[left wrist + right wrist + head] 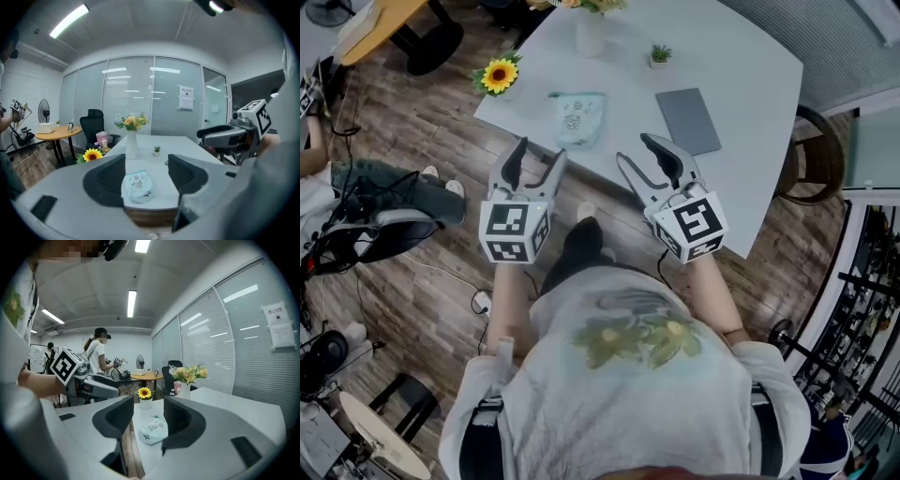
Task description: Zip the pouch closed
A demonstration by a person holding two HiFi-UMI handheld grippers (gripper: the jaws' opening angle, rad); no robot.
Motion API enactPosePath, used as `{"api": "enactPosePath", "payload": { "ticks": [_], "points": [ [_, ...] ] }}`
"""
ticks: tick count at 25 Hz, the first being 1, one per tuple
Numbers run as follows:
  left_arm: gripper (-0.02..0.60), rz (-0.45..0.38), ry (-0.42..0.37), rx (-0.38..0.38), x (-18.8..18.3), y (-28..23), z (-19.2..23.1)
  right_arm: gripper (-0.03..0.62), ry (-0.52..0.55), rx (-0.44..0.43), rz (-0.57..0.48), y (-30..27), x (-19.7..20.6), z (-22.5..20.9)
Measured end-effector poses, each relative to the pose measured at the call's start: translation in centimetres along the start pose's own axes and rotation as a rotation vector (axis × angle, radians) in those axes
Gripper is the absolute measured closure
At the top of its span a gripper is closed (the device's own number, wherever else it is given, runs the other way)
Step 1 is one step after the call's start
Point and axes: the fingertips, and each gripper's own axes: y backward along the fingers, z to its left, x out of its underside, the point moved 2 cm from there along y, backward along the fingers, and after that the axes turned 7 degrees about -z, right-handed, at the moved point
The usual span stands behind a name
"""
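Observation:
A pale mint pouch (579,118) with a small printed label lies flat on the white table (750,112), near its front edge. Both grippers hover short of that edge, above the wooden floor, and point toward the pouch. My left gripper (539,155) is open, its jaws spread wide with nothing between them. My right gripper (636,150) is open too and holds nothing. In the left gripper view the pouch (138,186) shows ahead between the grey fingers (105,180). The right gripper view frames the pouch (153,429) the same way, apart from the pads.
On the table are a grey flat notebook (687,120), a potted sunflower (499,76), a white vase of flowers (590,33) and a tiny green plant (660,55). A chair (814,155) stands at the table's right. A person (96,359) stands in the background.

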Motion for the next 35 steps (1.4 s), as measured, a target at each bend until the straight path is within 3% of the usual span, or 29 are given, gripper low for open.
{"api": "enactPosePath", "payload": {
  "ticks": [6, 16, 22, 27, 35],
  "points": [
    [0.314, 0.072, 0.024, -0.016, 1.9, -3.3, 3.7, 0.402, -0.012, -0.019, 0.070, -3.5, 2.1, -1.8],
    [0.316, 0.170, 0.008, 0.029, 2.7, -8.6, 7.3, 0.402, -0.023, -0.015, 0.139, -8.2, 3.2, -5.2],
    [0.315, 0.200, 0.150, 0.060, 4.7, -11.3, 10.2, 0.402, -0.047, -0.003, 0.151, -12.0, 3.4, -6.3],
    [0.316, 0.241, 0.147, 0.091, 6.1, -13.2, 11.5, 0.402, -0.030, -0.017, 0.189, -14.3, 4.1, -6.4],
    [0.316, 0.300, 0.099, 0.078, 8.0, -15.4, 11.5, 0.402, -0.025, -0.055, 0.229, -16.5, 5.0, -7.0]
  ]
}}
